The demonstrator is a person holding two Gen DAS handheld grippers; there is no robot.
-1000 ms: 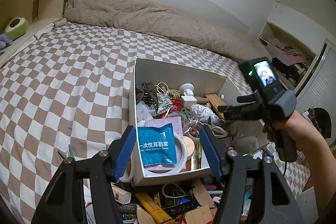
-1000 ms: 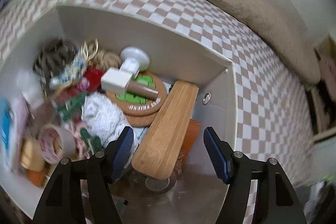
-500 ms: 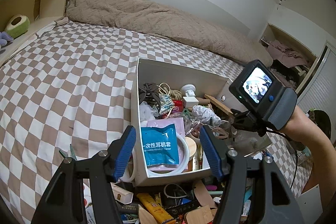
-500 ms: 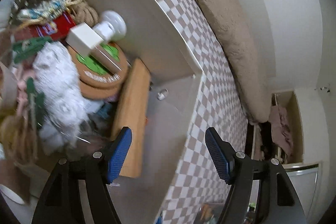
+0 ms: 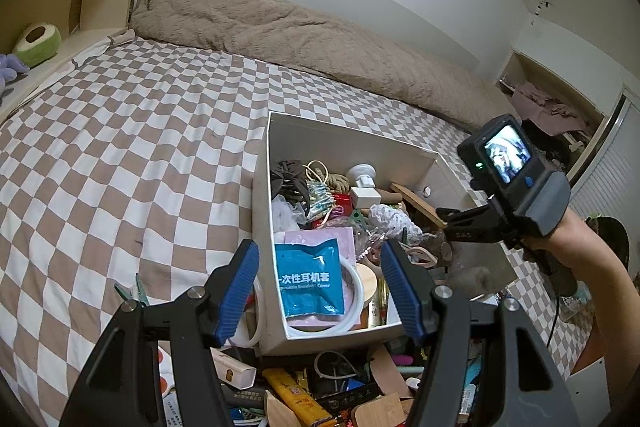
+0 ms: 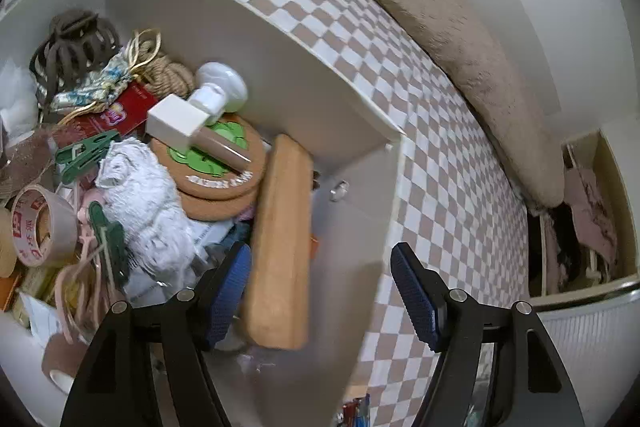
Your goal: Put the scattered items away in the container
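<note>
Looking through the left wrist cam, the left gripper (image 5: 320, 287) hangs wide open, nothing in it, over the white box (image 5: 340, 137) on the checkered bed (image 5: 120, 155). Right wrist cam: right gripper (image 6: 320, 297) gapes empty too, beside the wooden board (image 6: 280, 247) lying lengthwise toward the box's far corner.

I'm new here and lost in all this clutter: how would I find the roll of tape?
Start at the white box on the checkered bed. The tape roll lies near its front, left of the fluffy white cloth. Unlike its neighbours, it is a brownish ring with red print and a hollow core.
</note>
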